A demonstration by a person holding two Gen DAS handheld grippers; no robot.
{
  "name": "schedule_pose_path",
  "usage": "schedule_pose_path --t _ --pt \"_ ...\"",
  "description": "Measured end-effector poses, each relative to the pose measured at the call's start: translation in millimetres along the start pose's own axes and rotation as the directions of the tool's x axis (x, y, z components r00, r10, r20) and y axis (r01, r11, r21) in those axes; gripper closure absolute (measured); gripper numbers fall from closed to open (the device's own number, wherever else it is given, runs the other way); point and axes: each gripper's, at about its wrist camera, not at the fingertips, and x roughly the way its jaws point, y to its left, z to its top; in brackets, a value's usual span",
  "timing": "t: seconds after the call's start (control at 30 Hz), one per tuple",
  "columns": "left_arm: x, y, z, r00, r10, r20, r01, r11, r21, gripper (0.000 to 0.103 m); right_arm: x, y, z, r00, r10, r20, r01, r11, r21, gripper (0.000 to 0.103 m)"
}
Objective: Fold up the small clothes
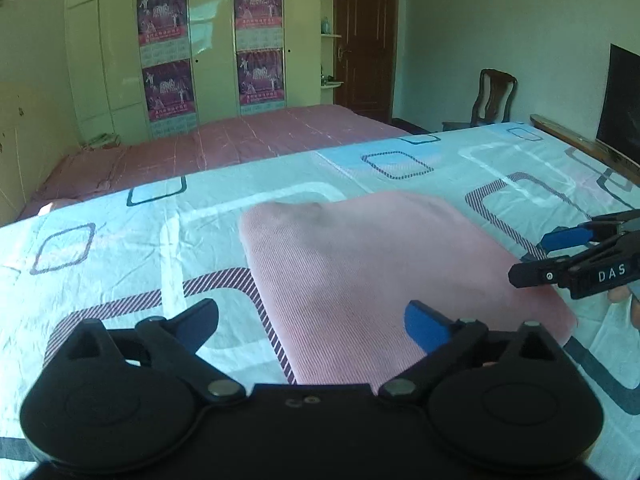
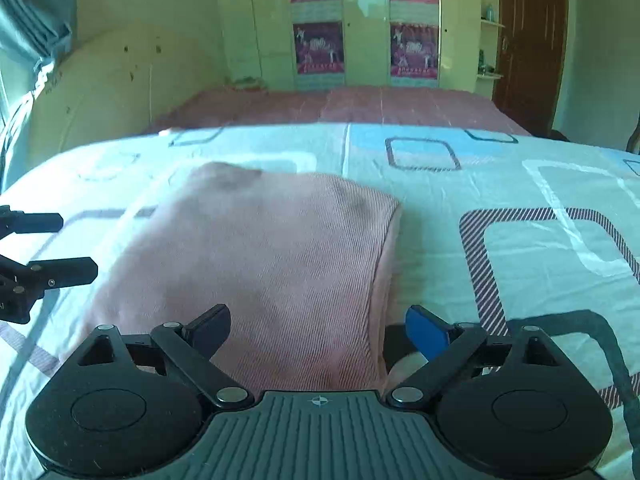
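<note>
A pink ribbed garment (image 1: 360,272) lies folded into a rough rectangle on the patterned bed sheet (image 1: 120,240). My left gripper (image 1: 312,320) is open and empty, just above the garment's near edge. In the right wrist view the same garment (image 2: 260,264) lies ahead, and my right gripper (image 2: 318,326) is open and empty over its near right part. The right gripper also shows in the left wrist view (image 1: 536,258), at the garment's right edge with its jaws apart. The left gripper shows at the left edge of the right wrist view (image 2: 76,246), open.
The sheet (image 2: 500,200) covers the near bed. A second bed with a pink cover (image 1: 248,136) lies beyond it. A wardrobe with posters (image 1: 208,44), a dark door (image 1: 366,36), a wooden chair (image 1: 492,98) and a dark screen (image 1: 624,104) stand further back.
</note>
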Motion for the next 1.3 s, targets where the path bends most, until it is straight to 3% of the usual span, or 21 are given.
schedule_pose_path --t 0.1,0.23,0.3,0.4,0.47,0.57,0.7,0.8,0.9,0.93,1.0,1.1,1.2,1.23,1.3 --pt "17.0 25.8 4.0 0.993 -0.099 -0.058 0.092 0.989 -0.116 0.014 13.2 -34.6 15.4 0.994 0.106 -0.025 -0.099 0.978 0.185 0.019" --pt "48.1 55.9 -4.4 0.967 -0.216 -0.136 0.171 0.944 -0.284 0.032 44.0 -85.7 21.1 0.958 0.283 -0.056 -0.235 0.878 0.416 0.021" --pt "62.9 71.5 -14.1 0.945 -0.289 -0.151 0.211 0.897 -0.389 0.034 53.8 -102.3 20.2 0.953 0.295 -0.064 -0.233 0.855 0.464 0.021" --pt "75.5 87.3 -24.5 0.914 -0.388 -0.121 0.279 0.815 -0.507 0.034 65.8 -119.6 16.2 0.917 0.392 -0.077 -0.302 0.807 0.508 0.021" --pt "82.4 91.0 -28.0 0.900 -0.423 -0.105 0.305 0.783 -0.542 0.034 67.8 -126.4 17.2 0.900 0.430 -0.075 -0.340 0.799 0.496 0.021" --pt "88.8 87.5 -26.8 0.889 -0.447 -0.098 0.332 0.778 -0.533 0.036 70.7 -135.3 19.0 0.867 0.489 -0.092 -0.395 0.789 0.470 0.024" --pt "94.3 82.2 -24.6 0.884 -0.456 -0.102 0.349 0.790 -0.504 0.041 81.9 -141.0 22.6 0.847 0.515 -0.129 -0.404 0.783 0.474 0.049" --pt "100.2 81.2 -23.2 0.880 -0.465 -0.094 0.361 0.785 -0.504 0.044 99.7 -125.0 23.6 0.809 0.573 -0.131 -0.453 0.751 0.480 0.050" --pt "105.0 83.1 -21.5 0.877 -0.472 -0.088 0.367 0.776 -0.513 0.047 106.8 -108.3 25.4 0.793 0.596 -0.125 -0.486 0.744 0.459 0.051" --pt "104.8 83.5 -21.4 0.877 -0.472 -0.088 0.365 0.776 -0.514 0.049 105.9 -108.2 24.4 0.797 0.591 -0.120 -0.485 0.746 0.456 0.052" --pt "101.4 83.0 -21.5 0.880 -0.466 -0.087 0.364 0.781 -0.507 0.050 104.0 -116.4 19.2 0.810 0.575 -0.116 -0.463 0.748 0.476 0.070" --pt "100.9 77.7 -20.1 0.889 -0.450 -0.090 0.355 0.799 -0.485 0.049 99.6 -123.3 12.8 0.822 0.561 -0.101 -0.446 0.743 0.499 0.072" --pt "107.6 71.0 -14.9 0.891 -0.443 -0.099 0.346 0.805 -0.482 0.050 98.1 -100.7 24.2 0.868 0.479 -0.129 -0.389 0.818 0.423 0.072" --pt "110.0 66.5 -11.0 0.895 -0.430 -0.114 0.335 0.820 -0.463 0.059 97.3 -88.3 29.4 0.890 0.433 -0.144 -0.356 0.856 0.375 0.072" --pt "108.5 58.8 -2.7 0.906 -0.403 -0.131 0.321 0.854 -0.409 0.066 92.5 -64.1 37.9 0.926 0.334 -0.179 -0.280 0.922 0.267 0.076"
